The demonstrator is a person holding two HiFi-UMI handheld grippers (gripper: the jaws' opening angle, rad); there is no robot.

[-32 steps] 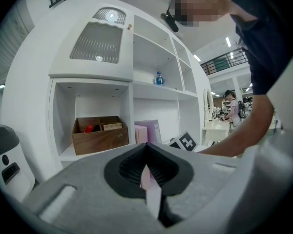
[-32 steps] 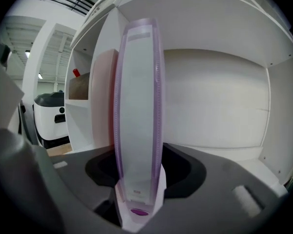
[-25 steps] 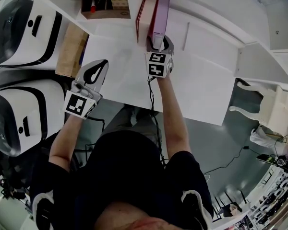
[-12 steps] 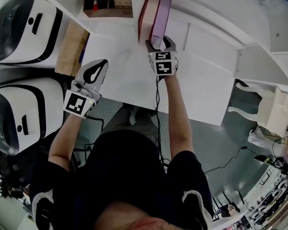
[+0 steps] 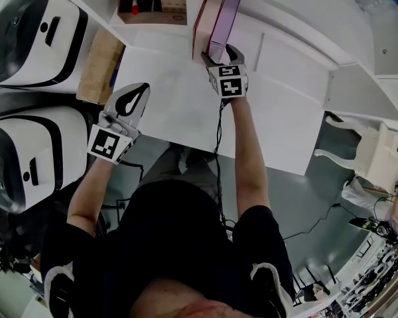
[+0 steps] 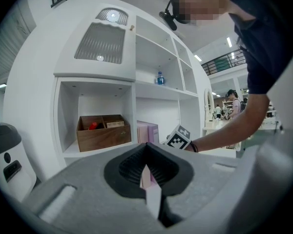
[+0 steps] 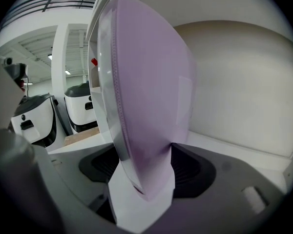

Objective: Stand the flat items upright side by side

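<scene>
The right gripper (image 5: 220, 50) is releasing: its jaws have just been opening and are standing spread on either side of the pink book (image 5: 225, 8), not pinching it. The book is standing upright at the desk's (image 5: 278, 111) 12 o'clock, just beside a second book (image 5: 200, 12) at its 9 o'clock, probably for support. The left gripper (image 5: 136, 93), pressed shut and empty, is idling at 8 o'clock.
</scene>
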